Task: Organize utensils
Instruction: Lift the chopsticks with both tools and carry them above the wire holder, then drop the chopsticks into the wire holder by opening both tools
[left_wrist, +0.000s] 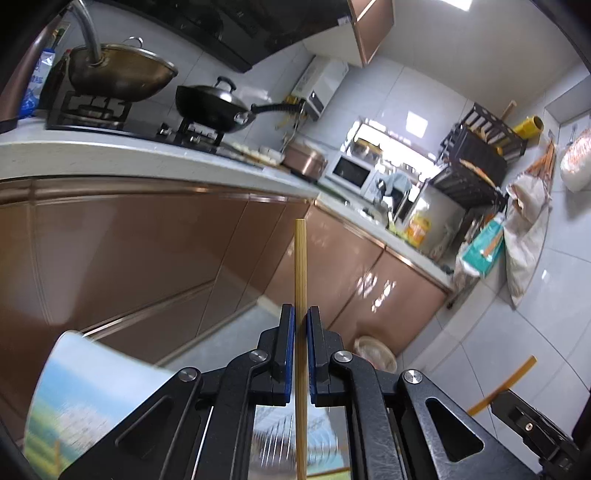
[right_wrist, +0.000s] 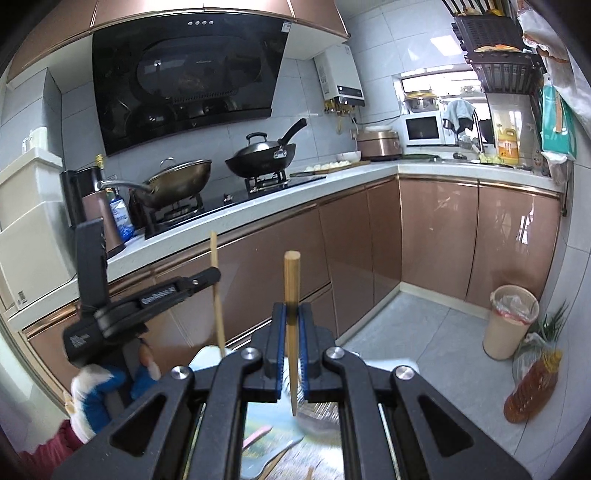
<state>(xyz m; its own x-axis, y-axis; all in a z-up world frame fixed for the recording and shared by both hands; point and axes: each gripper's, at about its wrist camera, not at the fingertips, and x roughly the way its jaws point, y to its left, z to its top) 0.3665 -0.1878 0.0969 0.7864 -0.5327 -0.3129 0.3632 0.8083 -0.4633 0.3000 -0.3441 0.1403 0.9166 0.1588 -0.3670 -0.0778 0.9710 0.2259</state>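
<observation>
Pinching a pale bamboo chopstick (left_wrist: 300, 295) upright between its blue pads, the left gripper (left_wrist: 301, 314) is clamped shut; the right gripper (right_wrist: 291, 314) likewise nips a second tan wooden chopstick (right_wrist: 291, 295), long axis near vertical. Both hang above a blurred table, brown kitchen cabinets (right_wrist: 280, 243) beyond.

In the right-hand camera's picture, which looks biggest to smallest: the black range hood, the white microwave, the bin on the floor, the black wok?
1. Range hood, by far the largest.
2. Bin.
3. Black wok and microwave look about alike; I won't rank them.
The fisheye lens and differing nearness skew all of this.
</observation>
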